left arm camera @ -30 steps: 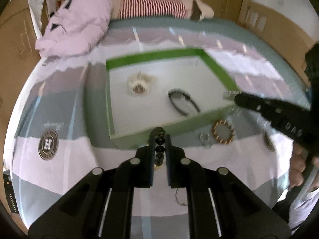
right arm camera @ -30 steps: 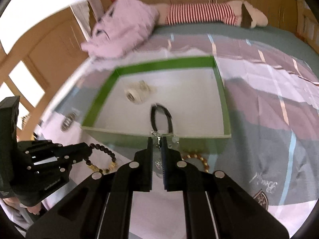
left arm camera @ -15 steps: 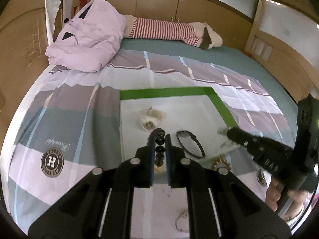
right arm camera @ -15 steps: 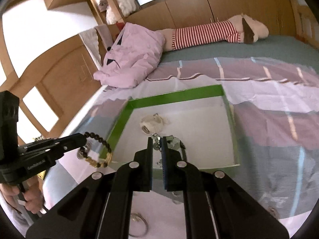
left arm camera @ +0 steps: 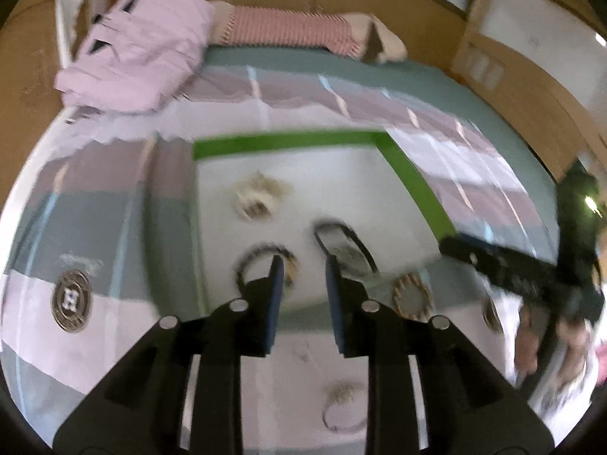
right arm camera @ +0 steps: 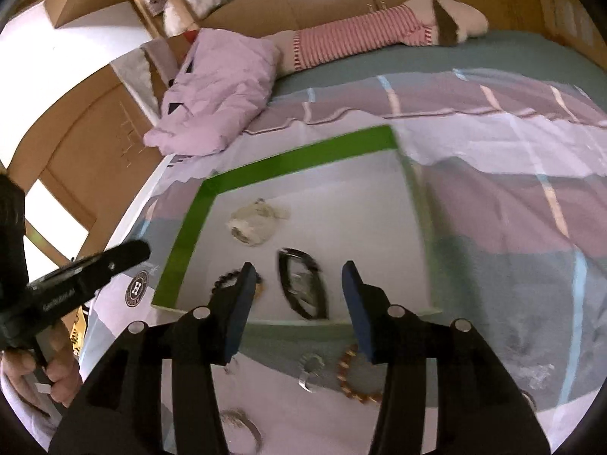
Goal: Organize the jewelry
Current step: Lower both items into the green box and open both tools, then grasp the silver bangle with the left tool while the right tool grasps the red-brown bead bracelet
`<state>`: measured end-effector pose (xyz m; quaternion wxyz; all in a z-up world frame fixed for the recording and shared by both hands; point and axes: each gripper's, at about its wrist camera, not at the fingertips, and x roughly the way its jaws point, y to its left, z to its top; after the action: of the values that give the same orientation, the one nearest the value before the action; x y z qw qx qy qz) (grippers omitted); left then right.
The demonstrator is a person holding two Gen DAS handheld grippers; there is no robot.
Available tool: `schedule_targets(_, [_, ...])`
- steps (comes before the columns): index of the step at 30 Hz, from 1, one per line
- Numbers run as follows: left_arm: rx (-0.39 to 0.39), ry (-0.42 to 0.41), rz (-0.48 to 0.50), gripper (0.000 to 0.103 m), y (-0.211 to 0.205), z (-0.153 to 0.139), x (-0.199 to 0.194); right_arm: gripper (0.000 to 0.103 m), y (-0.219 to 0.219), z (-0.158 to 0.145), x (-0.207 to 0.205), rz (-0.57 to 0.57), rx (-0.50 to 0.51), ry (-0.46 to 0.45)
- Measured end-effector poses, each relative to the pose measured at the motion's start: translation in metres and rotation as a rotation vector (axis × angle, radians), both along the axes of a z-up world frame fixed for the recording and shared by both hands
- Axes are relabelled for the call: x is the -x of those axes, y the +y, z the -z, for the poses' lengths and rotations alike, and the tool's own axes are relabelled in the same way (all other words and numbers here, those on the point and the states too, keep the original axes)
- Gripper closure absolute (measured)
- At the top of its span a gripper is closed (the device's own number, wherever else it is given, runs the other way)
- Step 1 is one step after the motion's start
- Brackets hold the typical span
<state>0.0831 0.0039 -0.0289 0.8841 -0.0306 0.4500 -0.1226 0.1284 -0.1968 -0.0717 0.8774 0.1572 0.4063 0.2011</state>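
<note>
Left gripper (left arm camera: 302, 271): my jaws have just been opening and stand apart, nothing between the pads; the dark bead bracelet (left arm camera: 261, 265) lies on the white floor of the tray just past my left fingertip.
Right gripper (right arm camera: 298, 278): these jaws have also just been opening, wider than the left, and hold nothing; below them, on the black band (right arm camera: 303, 288), lies a small pale piece, too blurred for me to name.
Black band: an oval loop in the near half of the tray, close to the front wall.
Tray (right arm camera: 280, 167): green rim, white inside, flat on the striped bedspread (right arm camera: 512, 197); a cream crumpled piece (right arm camera: 254, 222) sits further in.
Still outside the tray: an amber bead bracelet (right arm camera: 356, 377) and a clear ring-like piece (right arm camera: 311, 373) just in front of the near wall, and a thin hoop (right arm camera: 242, 422) closer to me.
Step in hand: I judge it to be the release of both pieces into the tray.
How I would do it well: lift both grippers straight up with jaws apart so no bead or strap snags on a pad, and check each piece has settled inside the rim.
Next pick: approach the amber bracelet from above and pinch one side of the loop, keeping clear of the tray's near wall.
Risk: the pictures are smeared, so I would pause before aiming.
</note>
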Motion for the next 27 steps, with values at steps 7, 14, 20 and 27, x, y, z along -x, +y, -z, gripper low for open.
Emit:
schedule_targets(7, [-0.084, 0.124, 0.124, 0.08, -0.028, 0.039, 0.018, 0.071, -0.024, 0.033, 0.009, -0.005, 0.161, 0.15])
schedule_targets(14, [-0.132, 0.229, 0.18, 0.06, -0.035, 0.066, 0.021, 0.077, 0.001, 0.078, -0.001, -0.028, 0.333, 0.267])
schedule_targets(20, [-0.176, 0.354, 0.234, 0.055, -0.031, 0.095, 0.03, 0.096, 0.031, 0.073, 0.026, -0.206, 0.413, 0.241])
schedule_targets(27, [-0.166, 0.374, 0.237, 0.049, -0.023, 0.103, 0.033, 0.095, 0.004, 0.058, 0.041, -0.2, 0.402, 0.199])
